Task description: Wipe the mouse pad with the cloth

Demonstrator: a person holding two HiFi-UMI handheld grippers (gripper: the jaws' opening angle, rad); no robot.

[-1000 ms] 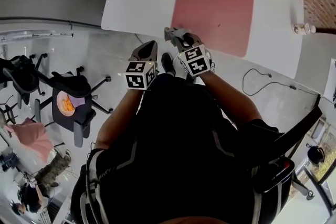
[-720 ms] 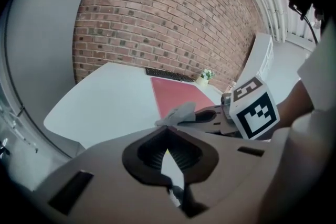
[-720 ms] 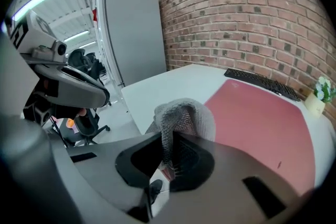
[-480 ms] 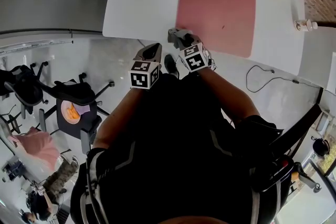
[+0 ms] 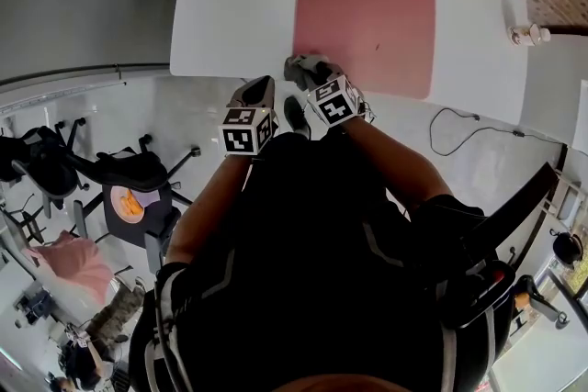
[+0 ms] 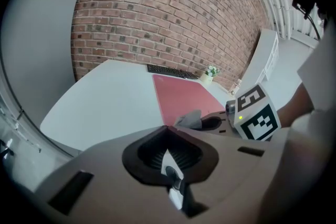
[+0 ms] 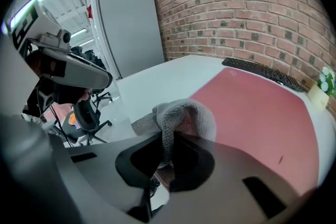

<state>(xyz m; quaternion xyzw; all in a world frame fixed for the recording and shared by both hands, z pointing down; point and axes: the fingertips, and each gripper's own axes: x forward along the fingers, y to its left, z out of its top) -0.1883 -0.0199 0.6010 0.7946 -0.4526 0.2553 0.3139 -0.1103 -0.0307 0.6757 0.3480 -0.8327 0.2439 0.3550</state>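
The right gripper [image 5: 304,67] still clamps the grey cloth [image 7: 184,113] at the near-left corner of the mouse pad [image 5: 367,5], by the near edge of the table [image 5: 230,5]. The left gripper [image 5: 261,84] stays closed and empty.

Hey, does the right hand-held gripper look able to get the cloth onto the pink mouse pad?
Probably yes. The right hand-held gripper, shut on the cloth, sits at the near corner of the mouse pad, and no object stands between them.

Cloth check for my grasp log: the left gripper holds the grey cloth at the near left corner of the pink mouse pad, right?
No: the right gripper holds it. The right gripper view shows its jaws shut on the grey cloth at the near left corner of the pink mouse pad.
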